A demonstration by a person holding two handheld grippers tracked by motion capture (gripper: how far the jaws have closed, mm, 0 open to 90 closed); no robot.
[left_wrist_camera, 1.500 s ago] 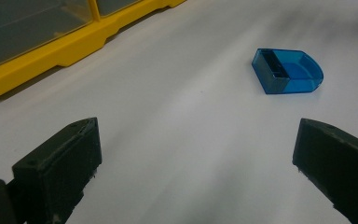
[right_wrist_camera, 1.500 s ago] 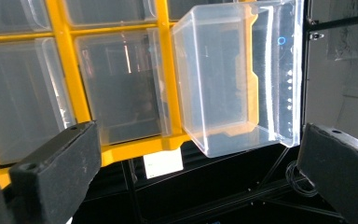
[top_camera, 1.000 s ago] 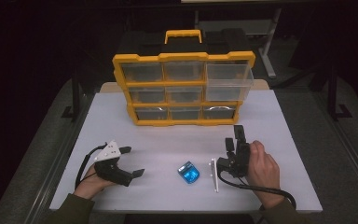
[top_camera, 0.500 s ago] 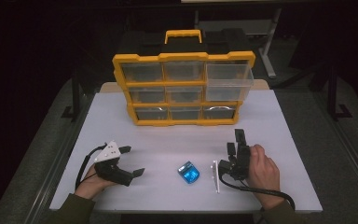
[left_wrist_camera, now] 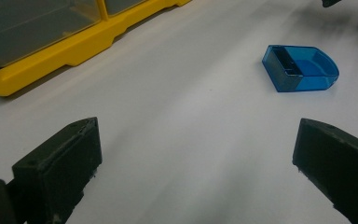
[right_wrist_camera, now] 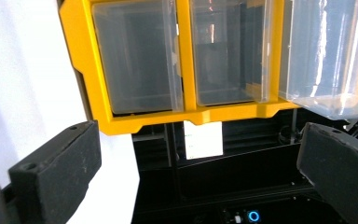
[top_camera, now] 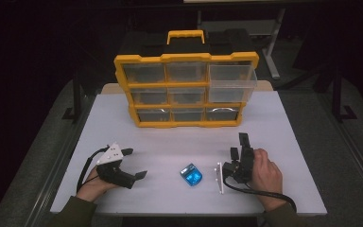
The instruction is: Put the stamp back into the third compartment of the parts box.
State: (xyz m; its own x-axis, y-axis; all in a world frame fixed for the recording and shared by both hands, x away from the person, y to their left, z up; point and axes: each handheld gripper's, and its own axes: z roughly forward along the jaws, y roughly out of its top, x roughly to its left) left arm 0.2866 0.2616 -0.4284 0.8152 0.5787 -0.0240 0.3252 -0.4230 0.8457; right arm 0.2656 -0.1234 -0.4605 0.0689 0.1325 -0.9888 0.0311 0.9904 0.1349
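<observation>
Tongs both gape empty: we see right tongs (top_camera: pixel 240 150) tipped more upright since a second ago, perhaps toward the organizer (top_camera: pixel 186 90); blue sharpener (top_camera: pixel 191 175) lies untouched on counter (top_camera: pixel 283 132) between hands, left tongs (top_camera: pixel 132 163) idle.

Left gripper view. The left gripper (left_wrist_camera: pixel 196 168) hangs low over the white table (left_wrist_camera: pixel 182 107), its two black jaws spread wide with nothing between them. A small blue translucent container (left_wrist_camera: pixel 300 69) lies on the table ahead, toward the right. The yellow frame of a drawer organizer (left_wrist_camera: pixel 70 39) occupies the upper left corner.
</observation>
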